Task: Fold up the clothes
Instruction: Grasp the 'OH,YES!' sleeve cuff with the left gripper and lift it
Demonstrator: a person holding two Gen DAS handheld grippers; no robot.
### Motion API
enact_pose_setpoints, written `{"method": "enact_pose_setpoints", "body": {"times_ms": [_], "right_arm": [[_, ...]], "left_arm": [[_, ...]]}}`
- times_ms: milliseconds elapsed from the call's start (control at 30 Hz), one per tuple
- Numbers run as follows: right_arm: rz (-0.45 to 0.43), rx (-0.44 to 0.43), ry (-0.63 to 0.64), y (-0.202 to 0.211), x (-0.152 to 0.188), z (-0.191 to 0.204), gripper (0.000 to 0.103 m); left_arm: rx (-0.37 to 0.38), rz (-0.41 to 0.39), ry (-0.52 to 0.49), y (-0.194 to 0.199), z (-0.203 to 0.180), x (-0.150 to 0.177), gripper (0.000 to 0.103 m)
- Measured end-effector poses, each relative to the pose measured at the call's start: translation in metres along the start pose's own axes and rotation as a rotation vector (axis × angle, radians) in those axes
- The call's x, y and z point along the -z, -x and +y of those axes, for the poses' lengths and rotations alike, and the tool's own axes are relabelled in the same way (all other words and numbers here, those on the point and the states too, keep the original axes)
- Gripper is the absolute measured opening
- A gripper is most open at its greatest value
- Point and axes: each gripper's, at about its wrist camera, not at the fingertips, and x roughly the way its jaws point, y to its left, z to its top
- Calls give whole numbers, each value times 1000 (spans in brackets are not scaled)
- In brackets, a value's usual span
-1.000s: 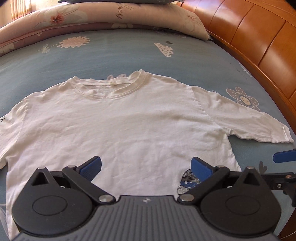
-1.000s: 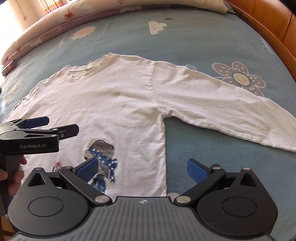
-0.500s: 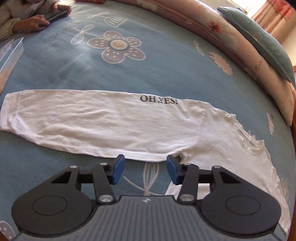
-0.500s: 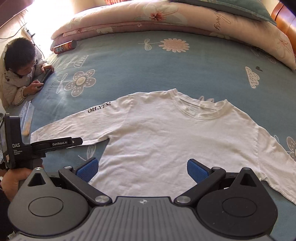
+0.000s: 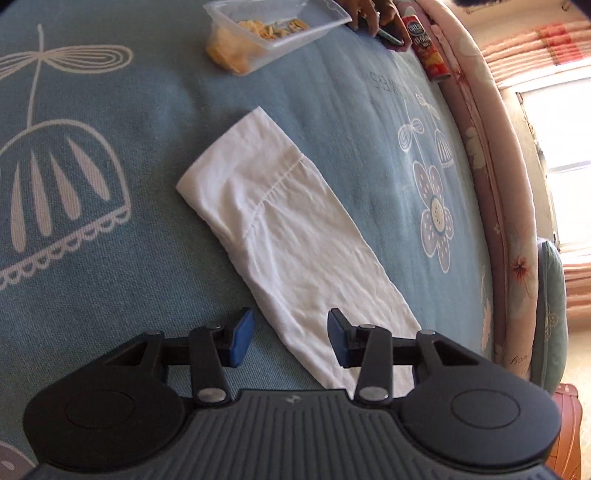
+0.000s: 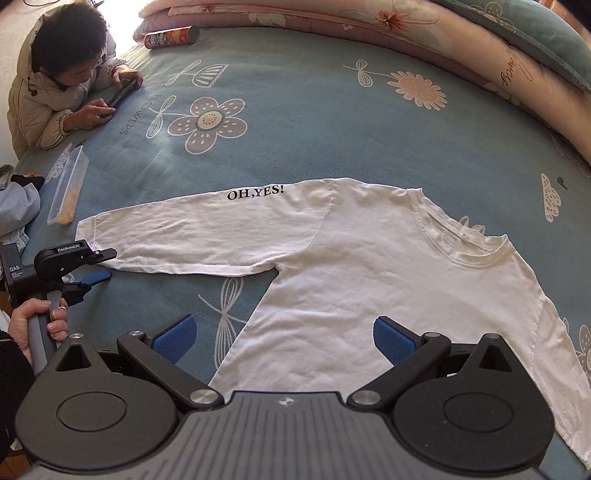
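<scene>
White shirt (image 6: 369,280) lies flat on the blue bedspread (image 6: 332,122), one sleeve (image 5: 295,236) stretched toward 9 o'clock. Left gripper (image 5: 291,341) over that sleeve near the cuff, jaws closing, cloth in the gap but pads not yet pressing. Snack tub (image 5: 273,33) at 12 o'clock of it (clear for now). Right gripper (image 6: 284,338) at 6 o'clock, jaws wide, empty. Risk: pinching bedspread with the sleeve, dragging both

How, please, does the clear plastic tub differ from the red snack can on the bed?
The clear plastic tub is wide, shallow, open-topped and see-through, with yellow snacks visible inside. The red snack can is a slim, opaque cylinder lying on its side. Both rest on the blue flowered bedcover, near the person.
</scene>
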Motion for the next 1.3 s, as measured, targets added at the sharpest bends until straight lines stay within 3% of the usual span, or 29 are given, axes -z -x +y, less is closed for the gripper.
{"method": "enact_pose_setpoints", "body": {"times_ms": [167,367,467,833,967,1133,1300], "right_arm": [[17,10,37,-9,-11,16,103],[38,8,85,-19,-22,30,103],[42,6,106,-21,-26,34,103],[63,4,129,-30,-23,39,103],[67,8,145,-30,-21,40,103],[73,12,135,-34,-21,37,103],[83,5,128,-35,-19,38,103]], "left_arm": [[105,-72,167,-3,29,-11,42],[183,-75,156,-14,36,-21,42],[167,-71,127,-7,39,-23,37],[223,-211,167,-6,58,-48,37],[227,-224,154,-7,59,-59,37],[285,-187,139,-14,64,-75,36],[302,-33,89,-18,61,-84,37]]}}
